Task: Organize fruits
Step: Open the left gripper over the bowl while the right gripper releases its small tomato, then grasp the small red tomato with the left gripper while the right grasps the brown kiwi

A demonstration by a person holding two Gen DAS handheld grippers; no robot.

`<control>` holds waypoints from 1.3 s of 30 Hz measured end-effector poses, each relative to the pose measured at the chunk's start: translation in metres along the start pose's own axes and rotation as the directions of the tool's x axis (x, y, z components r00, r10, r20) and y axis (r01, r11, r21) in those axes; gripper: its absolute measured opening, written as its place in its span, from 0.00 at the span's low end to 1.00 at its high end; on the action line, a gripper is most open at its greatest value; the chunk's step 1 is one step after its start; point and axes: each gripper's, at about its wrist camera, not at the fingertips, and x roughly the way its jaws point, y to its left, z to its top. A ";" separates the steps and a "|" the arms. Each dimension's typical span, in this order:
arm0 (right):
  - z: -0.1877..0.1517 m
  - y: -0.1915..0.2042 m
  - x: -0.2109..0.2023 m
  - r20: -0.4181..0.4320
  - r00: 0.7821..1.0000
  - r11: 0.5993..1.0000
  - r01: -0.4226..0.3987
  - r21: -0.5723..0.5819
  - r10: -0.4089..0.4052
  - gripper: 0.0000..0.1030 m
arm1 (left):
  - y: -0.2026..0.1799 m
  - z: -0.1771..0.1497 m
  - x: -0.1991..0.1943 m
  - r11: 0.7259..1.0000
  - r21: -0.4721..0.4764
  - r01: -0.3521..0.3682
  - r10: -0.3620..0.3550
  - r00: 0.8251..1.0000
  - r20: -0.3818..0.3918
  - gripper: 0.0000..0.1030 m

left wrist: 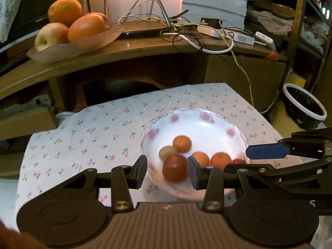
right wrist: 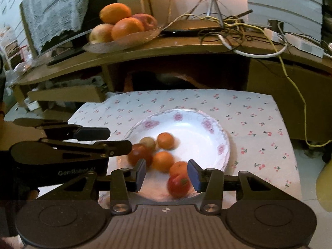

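Left gripper (left wrist: 167,171): jaws apart, a dark red round fruit (left wrist: 175,168) between them, not clamped.
Right gripper (right wrist: 166,174): jaws apart above a red tomato-like fruit (right wrist: 178,184).
Fruits: together in the white floral-rimmed plate (right wrist: 220,128) on the cherry-print cloth (right wrist: 259,120).

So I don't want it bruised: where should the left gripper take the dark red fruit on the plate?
Across the widest middle of the dark red fruit, from above and the near side. It is round and lies between the open left gripper fingers; a small brownish fruit crowds its far side.
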 end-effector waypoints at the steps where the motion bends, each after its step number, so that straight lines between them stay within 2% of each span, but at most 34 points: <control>1: -0.002 0.003 -0.002 -0.001 1.000 1.000 -0.008 -0.009 0.008 0.46 | 0.002 -0.003 -0.003 1.000 -0.003 -0.004 0.004 1.000 -0.003 0.45; 9: -0.015 0.018 -0.012 -0.021 0.999 0.999 -0.045 -0.023 0.044 0.46 | 0.007 -0.029 -0.027 0.999 -0.014 -0.044 0.043 0.998 -0.035 0.45; 17: -0.030 0.034 -0.023 -0.033 0.999 0.999 -0.043 -0.025 0.042 0.46 | 0.005 -0.050 -0.048 0.999 0.004 -0.042 0.042 0.998 -0.055 0.45; 29: -0.054 0.053 -0.023 -0.081 0.997 1.000 -0.013 0.003 0.013 0.46 | 0.006 -0.071 -0.056 0.999 0.031 -0.020 0.023 0.994 -0.107 0.45; 39: -0.053 0.064 -0.012 -0.091 0.996 1.000 -0.010 -0.012 0.009 0.46 | 0.012 -0.082 -0.053 0.999 0.050 -0.021 0.028 0.989 -0.147 0.45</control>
